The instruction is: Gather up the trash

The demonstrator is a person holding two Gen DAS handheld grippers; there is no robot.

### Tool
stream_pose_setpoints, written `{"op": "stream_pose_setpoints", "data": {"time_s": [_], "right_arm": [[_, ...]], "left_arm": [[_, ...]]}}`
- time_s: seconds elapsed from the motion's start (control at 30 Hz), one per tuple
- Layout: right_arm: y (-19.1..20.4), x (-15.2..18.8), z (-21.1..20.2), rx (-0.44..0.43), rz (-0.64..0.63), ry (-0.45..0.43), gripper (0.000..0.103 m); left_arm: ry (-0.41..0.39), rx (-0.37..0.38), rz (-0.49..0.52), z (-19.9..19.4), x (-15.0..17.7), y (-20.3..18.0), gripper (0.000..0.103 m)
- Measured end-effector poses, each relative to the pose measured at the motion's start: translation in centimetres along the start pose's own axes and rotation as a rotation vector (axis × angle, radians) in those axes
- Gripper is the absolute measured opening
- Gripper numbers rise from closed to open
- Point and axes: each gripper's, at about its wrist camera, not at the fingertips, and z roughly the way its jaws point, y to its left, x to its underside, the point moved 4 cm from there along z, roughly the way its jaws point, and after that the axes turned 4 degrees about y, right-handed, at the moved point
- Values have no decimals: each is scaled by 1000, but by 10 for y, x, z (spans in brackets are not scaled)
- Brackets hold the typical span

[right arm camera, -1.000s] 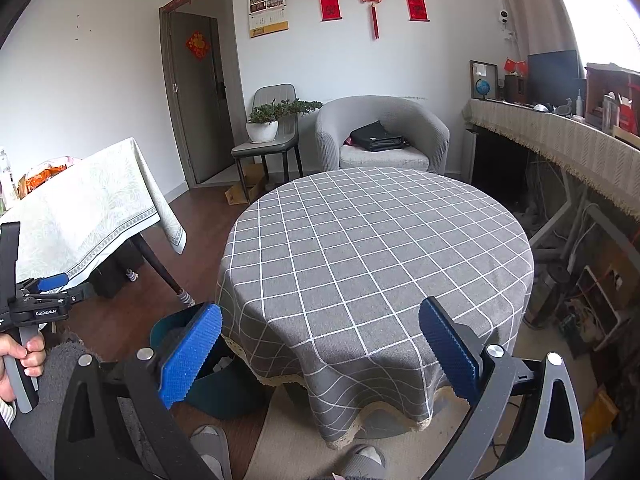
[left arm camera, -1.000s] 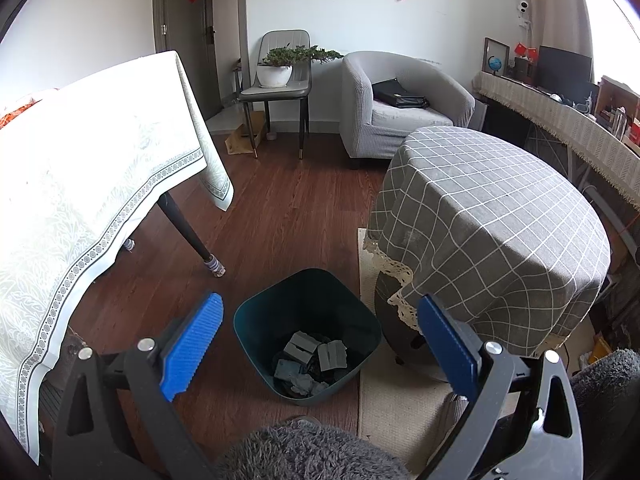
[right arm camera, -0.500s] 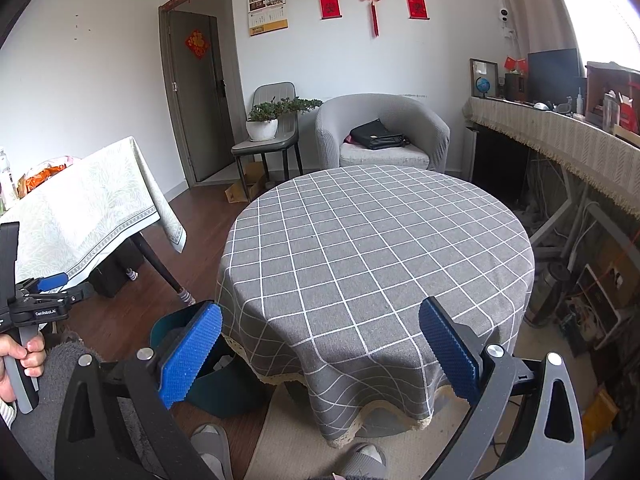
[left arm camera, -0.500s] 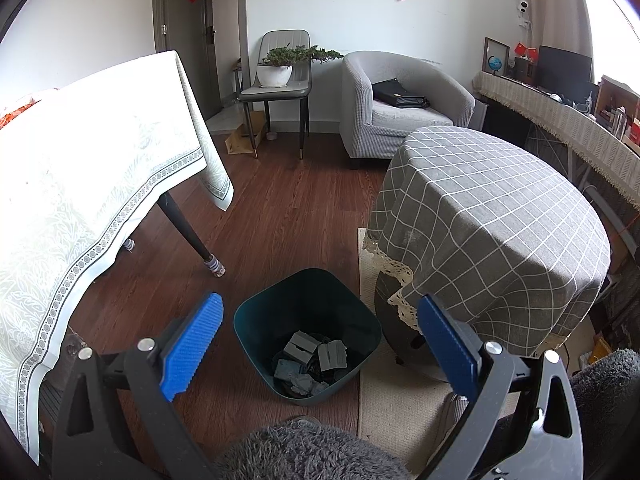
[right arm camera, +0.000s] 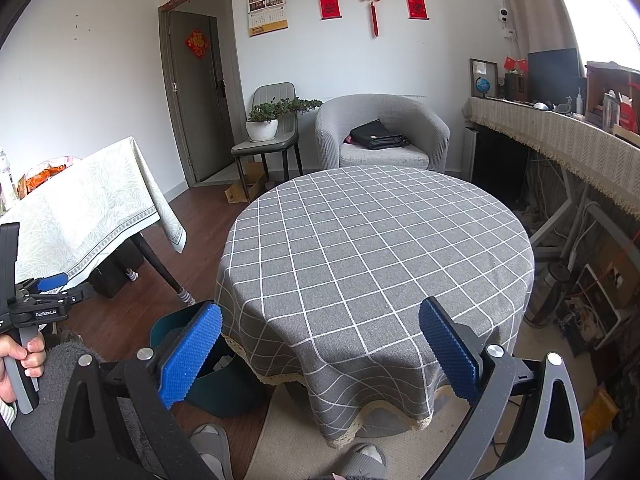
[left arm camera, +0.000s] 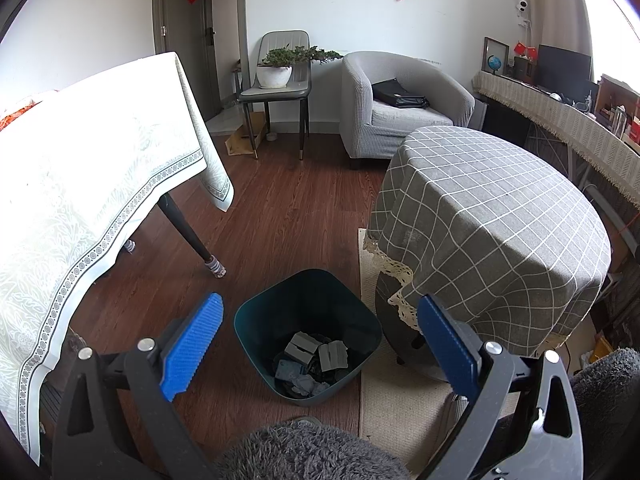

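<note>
left gripper [left arm camera: 320,332] hangs low centre of its frame, blue pads [left arm camera: 192,346] spread wide w/ nothing between them. straight below the gap sits the dark teal bin [left arm camera: 307,334] on the wood floor [left arm camera: 280,216], bottom centre. inside it is the trash [left arm camera: 312,362]: a few grey blocky bits on top of darker crumpled stuff, lying in the nearer half of the bin floor. can't tell exactly what the pieces are.

bin stands just beside the round table [left arm camera: 492,224] w/ the grey checked cloth, right half of the frame, its right rim close to the lace hem. a pale rug [left arm camera: 376,396] runs under the table, bin edge abt touching it. white-clothed table [left arm camera: 80,184] fills the left side.

right gripper [right arm camera: 320,354] sits low centre in its own view, also wide open, holding nothing, pointed over the round table top [right arm camera: 380,248]. nothing on that cloth that i can see. a sliver of the bin [right arm camera: 200,380] shows lower left, mostly hidden behind the left pad and the cloth hem. at far left edge a hand [right arm camera: 18,364] grips the handle of the other gripper. grey slippers [right arm camera: 212,444] at bottom edge.

back of the room, upper centre: grey armchair [right arm camera: 380,136] w/ a black bag [right arm camera: 376,136] on it, a chair w/ a potted plant [right arm camera: 268,120] beside it.
</note>
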Motion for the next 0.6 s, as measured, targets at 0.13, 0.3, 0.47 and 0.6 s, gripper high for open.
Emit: {"op": "stream_pose_setpoints", "data": {"time_s": [0.13,0.3,0.47,0.6], "right_arm": [[0,0,0,1,-1,-1,100],[0,0,0,1,0,-2,100],[0,0,0,2,-1,-1,100],[0,0,-1,1,-1,-1,100]], "left_arm": [[0,-1,2,0,0,0,99],[-1,-2,7,0,0,0,99],[-2,-2,7,-1,0,-1,99],[-2,-1,7,-1,0,-1,99]]}}
